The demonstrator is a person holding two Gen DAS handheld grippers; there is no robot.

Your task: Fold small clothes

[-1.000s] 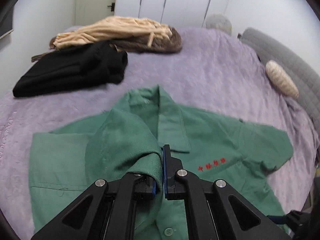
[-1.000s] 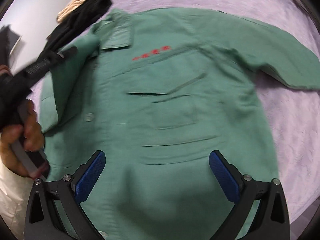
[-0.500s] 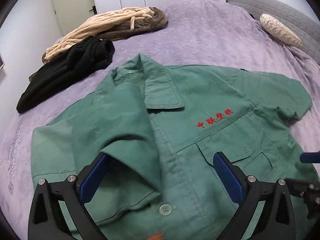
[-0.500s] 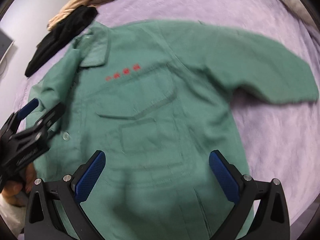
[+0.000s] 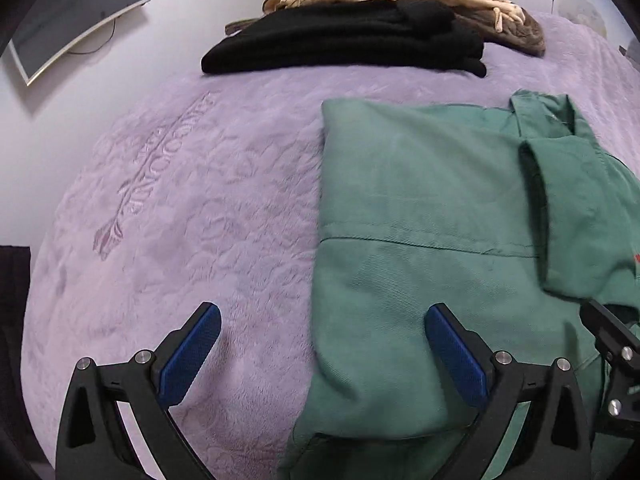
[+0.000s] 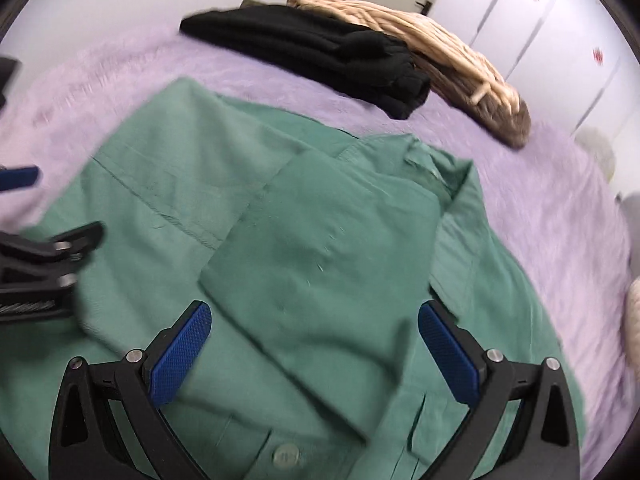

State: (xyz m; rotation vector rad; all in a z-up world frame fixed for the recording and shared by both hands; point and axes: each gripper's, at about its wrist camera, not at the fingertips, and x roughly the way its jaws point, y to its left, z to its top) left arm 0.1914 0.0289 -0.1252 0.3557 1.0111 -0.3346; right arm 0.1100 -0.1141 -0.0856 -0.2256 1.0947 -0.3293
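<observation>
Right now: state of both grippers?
Left gripper: open, holding nothing, over the green shirt edge.
Right gripper: open, holding nothing, above the shirt.

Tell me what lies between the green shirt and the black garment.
Only bare purple bedspread separates green shirt and black garment, clearest in the left wrist view.

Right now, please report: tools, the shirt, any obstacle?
Left tool open, right tool open, both empty. Green shirt flat on purple blanket, one sleeve folded in. Black garment beyond, clear.
</observation>
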